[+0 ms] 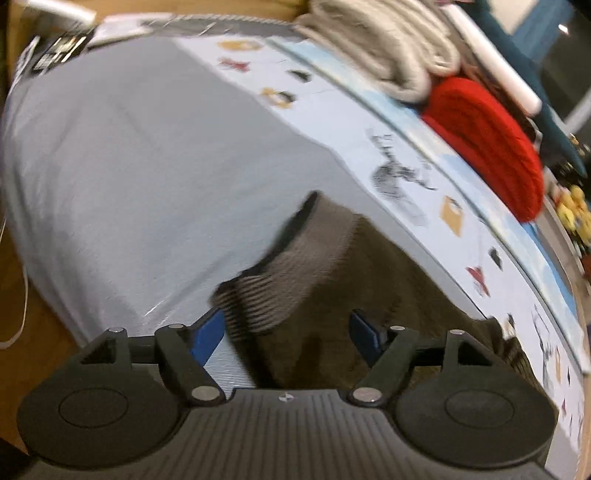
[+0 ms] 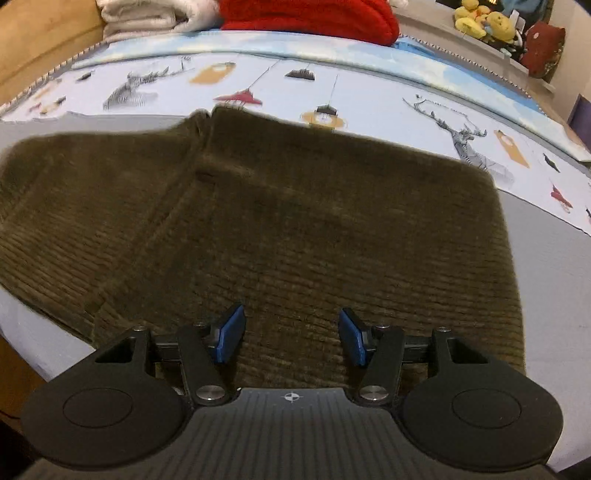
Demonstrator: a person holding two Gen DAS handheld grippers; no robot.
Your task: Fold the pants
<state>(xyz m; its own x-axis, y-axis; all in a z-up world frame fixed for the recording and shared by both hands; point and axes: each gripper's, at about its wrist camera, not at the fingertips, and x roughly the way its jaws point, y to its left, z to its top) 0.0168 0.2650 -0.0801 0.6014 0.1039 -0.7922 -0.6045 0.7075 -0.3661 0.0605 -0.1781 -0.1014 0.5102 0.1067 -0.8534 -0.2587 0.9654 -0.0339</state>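
Lying flat on the grey sheet (image 2: pixel 554 280), the brown pants (image 2: pixel 295 221) fill the middle under my right gripper (image 2: pixel 291 336), whose jaws stand wide apart, holding nothing. My left gripper (image 1: pixel 288 332) is equally wide, empty, the ribbed cuff (image 1: pixel 280 266) at 12 o'clock.

Home bedroom: bed (image 1: pixel 110 147), folded blankets (image 1: pixel 388 48), plush toys (image 2: pixel 484 22).

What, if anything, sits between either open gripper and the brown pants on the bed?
Nothing visible. The right gripper is open directly over the pants, bare corduroy between its fingers. The left gripper is open at the ribbed cuff, though blur hides any contact. The folded blankets and red knit lie farther back.
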